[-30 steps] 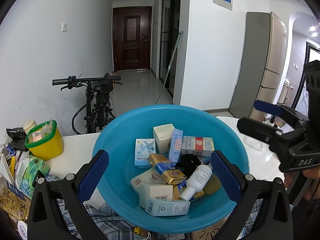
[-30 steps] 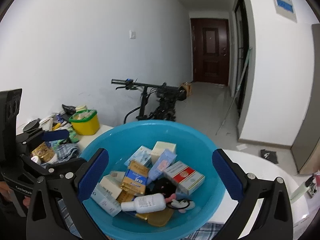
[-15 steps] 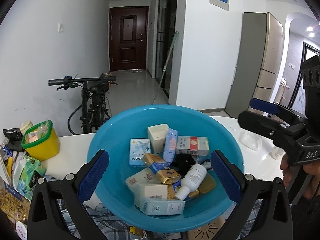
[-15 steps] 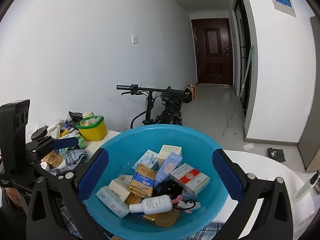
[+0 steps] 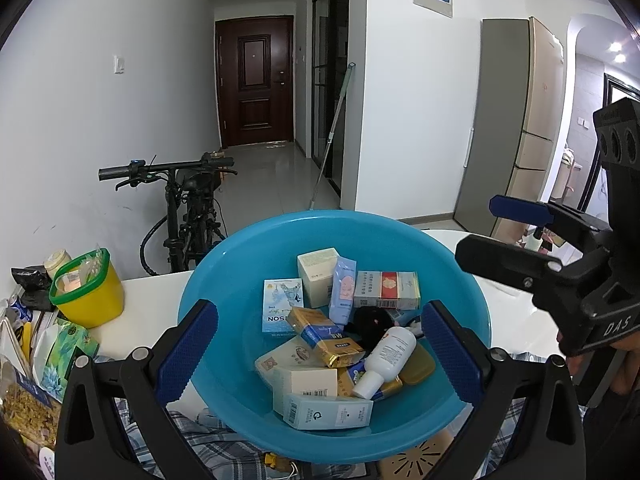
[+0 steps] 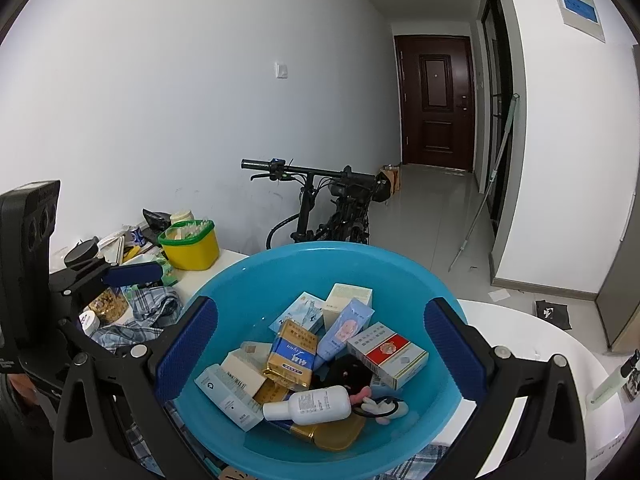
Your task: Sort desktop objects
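Observation:
A blue plastic basin (image 5: 256, 252) (image 6: 256, 280) stands on the white table, full of small goods: several cartons, a red-and-white box (image 5: 386, 290) (image 6: 386, 354), a gold-and-blue pack (image 5: 326, 334) (image 6: 294, 354), a white bottle (image 5: 386, 354) (image 6: 314, 400), a black soft item (image 5: 370, 318). My left gripper (image 5: 318, 352) is open and empty, its jaws wide apart above the basin's near side. My right gripper (image 6: 320, 354) is open and empty in the same way. Each gripper also shows from the side in the other's view.
A yellow tub with a green rim (image 5: 86, 294) (image 6: 190, 246) stands left of the basin among snack packets (image 5: 60, 348). A plaid cloth (image 6: 150, 312) lies under the basin's near-left side. A bicycle (image 5: 188, 212) leans beyond the table. A clear bottle (image 6: 612, 382) lies at the right.
Both grippers have risen and drawn back a little; the basin sits lower in both views. The contents have not moved.

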The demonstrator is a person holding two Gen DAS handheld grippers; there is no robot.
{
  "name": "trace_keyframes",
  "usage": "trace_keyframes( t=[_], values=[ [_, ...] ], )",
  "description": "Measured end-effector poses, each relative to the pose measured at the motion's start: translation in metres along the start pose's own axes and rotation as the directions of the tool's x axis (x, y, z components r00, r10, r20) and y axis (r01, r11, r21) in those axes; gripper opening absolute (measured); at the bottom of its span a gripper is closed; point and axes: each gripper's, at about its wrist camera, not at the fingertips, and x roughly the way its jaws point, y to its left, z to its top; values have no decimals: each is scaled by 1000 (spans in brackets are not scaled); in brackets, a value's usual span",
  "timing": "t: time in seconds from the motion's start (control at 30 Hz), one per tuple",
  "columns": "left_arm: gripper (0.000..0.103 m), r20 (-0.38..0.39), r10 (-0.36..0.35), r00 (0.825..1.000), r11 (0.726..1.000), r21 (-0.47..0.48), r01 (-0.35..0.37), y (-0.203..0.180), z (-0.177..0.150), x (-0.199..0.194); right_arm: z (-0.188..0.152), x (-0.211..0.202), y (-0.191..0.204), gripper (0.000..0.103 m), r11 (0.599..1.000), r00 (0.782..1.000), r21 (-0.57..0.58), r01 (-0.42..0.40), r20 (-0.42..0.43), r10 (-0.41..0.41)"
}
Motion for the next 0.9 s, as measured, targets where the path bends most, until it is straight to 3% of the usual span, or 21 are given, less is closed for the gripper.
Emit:
trace_keyframes(
  t=[0.9],
  values=[
    [103,-3,14,1000,1000,9,-14,1,-2,-3,-4,6,1,103,1000,1000,-10,-13,-29,13]
  ],
)
